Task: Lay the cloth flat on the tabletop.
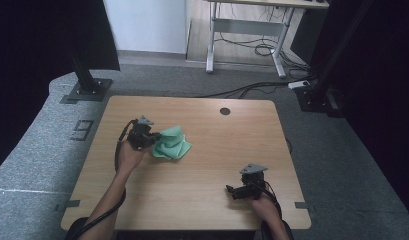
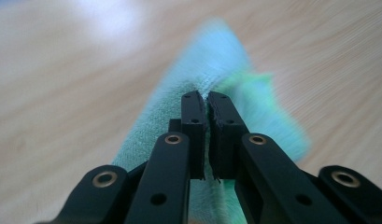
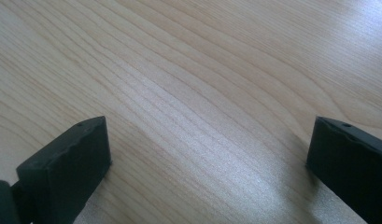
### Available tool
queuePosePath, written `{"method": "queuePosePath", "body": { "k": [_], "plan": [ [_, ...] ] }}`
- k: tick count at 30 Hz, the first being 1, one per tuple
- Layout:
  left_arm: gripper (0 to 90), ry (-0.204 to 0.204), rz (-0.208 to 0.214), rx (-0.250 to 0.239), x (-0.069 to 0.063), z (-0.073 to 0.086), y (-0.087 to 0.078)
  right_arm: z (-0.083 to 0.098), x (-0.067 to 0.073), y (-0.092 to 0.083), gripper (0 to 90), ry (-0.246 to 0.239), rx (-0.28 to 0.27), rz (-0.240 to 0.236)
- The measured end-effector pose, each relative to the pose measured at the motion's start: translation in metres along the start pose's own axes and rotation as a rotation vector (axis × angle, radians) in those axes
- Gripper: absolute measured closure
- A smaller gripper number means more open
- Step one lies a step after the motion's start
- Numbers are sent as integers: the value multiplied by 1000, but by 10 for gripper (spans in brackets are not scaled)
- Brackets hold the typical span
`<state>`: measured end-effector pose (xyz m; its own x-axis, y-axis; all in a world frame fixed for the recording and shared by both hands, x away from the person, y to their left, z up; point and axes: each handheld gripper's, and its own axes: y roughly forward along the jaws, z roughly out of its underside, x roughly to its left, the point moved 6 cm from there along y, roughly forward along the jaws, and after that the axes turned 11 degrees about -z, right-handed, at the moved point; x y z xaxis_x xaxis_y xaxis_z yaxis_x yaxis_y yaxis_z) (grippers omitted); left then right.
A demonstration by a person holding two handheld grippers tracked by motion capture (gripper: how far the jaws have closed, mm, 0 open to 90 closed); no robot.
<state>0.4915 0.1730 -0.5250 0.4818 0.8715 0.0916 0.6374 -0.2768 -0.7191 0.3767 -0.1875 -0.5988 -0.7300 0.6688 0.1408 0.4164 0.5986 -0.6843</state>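
Pinching a fold of the green cloth (image 2: 179, 121), the left gripper (image 2: 206, 100) has its jaws pressed nearly together, the cloth bunched left of the table's (image 1: 212, 160) middle. The right gripper (image 3: 207, 154) stands spread wide over bare wood near the table's front edge. The cloth's far end blurs in the left gripper view.

Green cloth (image 1: 172, 144): soft terry fabric, crumpled into a loose heap with one fold pulled up. Position: left half of the table (image 1: 212, 200), nearer its far edge.
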Motion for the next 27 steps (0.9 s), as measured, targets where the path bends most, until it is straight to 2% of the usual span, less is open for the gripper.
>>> {"method": "queuePosePath", "body": {
  "k": [1, 4, 8, 9, 10, 12, 13, 17, 19, 21, 22, 24, 25, 27],
  "plan": [
    [850, -11, -2, 27, 4, 10, 10, 0, 0, 0, 0, 0, 0, 0],
    [844, -11, -12, 56, 8, 21, 22, 0, 0, 0, 0, 4, 0, 1],
    [836, -14, -8, 67, 9, 27, 29, -2, 1, 0, 19, 5, 11, -1],
    [835, -26, 2, 63, 9, 29, 32, -4, 3, -1, 89, -2, 16, -13],
    [835, -30, 6, 62, 8, 30, 32, -5, 4, -1, 120, -6, 18, -18],
    [836, -32, 13, 63, 7, 31, 33, -6, 5, -1, 132, -8, 19, -24],
    [838, -29, 22, 66, 5, 32, 33, -8, 7, 0, 136, 4, 17, -59],
    [835, -17, 25, 63, -2, 34, 33, -11, 9, 2, 140, 4, 24, -77],
    [832, -20, 39, 58, -7, 35, 32, -14, 11, 2, 143, 1, 21, -92],
    [829, -16, 60, 51, -16, 36, 31, -19, 13, 2, 171, 0, 14, -108],
    [828, -16, 60, 51, -16, 36, 31, -20, 13, 2, 189, -1, 11, -112],
    [827, 2, 79, 47, -26, 36, 30, -24, 15, 2, 215, -5, 4, -122],
    [827, 2, 79, 47, -26, 36, 30, -26, 15, 2, 231, -8, 2, -125],
    [826, 15, 93, 46, -35, 36, 29, -30, 17, 3, 262, -10, -7, -138]
  ]
}}
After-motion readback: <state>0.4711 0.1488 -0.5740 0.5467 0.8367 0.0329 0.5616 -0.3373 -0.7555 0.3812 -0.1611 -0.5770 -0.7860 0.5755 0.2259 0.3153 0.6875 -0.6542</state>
